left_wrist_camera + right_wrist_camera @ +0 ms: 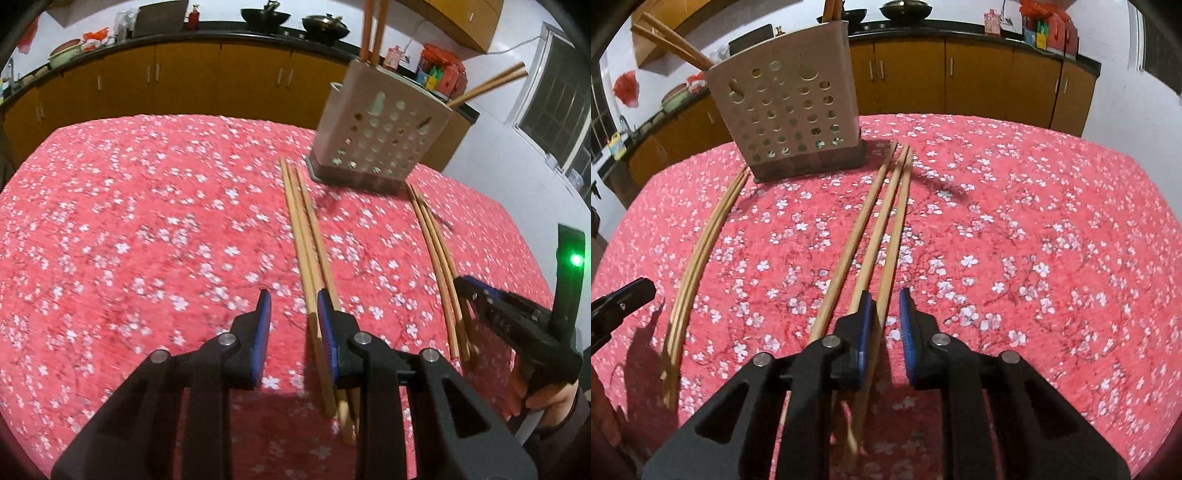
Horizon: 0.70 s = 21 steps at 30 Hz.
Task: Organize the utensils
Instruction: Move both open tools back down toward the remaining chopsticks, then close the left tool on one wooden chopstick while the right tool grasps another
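On the red floral cloth the perforated holder stands at the far side, already holding a few sticks. Two chopstick bundles lie near us, the left bundle and the right bundle. Our left gripper stands open over bare cloth, its right finger resting on the sticks; we should shift right before closing. Our right gripper straddles one chopstick with narrow jaws, a sliver of cloth showing, so not yet pinched. We should centre it, then squeeze.
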Available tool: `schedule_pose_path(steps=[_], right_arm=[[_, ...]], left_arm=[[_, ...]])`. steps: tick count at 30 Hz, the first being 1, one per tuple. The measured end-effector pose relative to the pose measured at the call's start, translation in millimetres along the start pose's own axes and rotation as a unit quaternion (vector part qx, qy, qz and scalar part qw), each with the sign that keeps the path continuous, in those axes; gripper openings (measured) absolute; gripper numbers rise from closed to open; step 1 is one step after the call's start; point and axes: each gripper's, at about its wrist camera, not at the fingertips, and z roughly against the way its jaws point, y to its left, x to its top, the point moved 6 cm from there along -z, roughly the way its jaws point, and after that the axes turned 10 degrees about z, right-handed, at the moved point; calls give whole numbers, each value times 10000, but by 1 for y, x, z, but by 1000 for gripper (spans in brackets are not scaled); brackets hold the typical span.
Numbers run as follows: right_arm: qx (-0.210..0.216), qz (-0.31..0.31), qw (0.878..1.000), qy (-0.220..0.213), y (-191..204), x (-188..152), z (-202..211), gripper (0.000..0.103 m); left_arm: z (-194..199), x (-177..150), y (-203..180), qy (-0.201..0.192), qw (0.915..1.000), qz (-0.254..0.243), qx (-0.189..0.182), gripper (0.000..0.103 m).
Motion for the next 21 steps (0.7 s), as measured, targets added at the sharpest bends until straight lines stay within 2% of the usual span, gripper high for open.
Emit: schedule_pose_path(steps=[5, 12, 21], right_arm=[[-85, -493, 9987, -10, -24, -1, -2, 7], [-123, -374, 9992, -42, -27, -4, 1, 7], [-59, -271, 9996, -47, -20, -7, 4, 7]], left_arm=[[-7, -9, -7, 137, 9998, -135, -26, 24], [-16, -14, -10, 177, 9991, -312, 240, 15], [-25, -17, -21, 143, 9967, -623, 496, 15]])
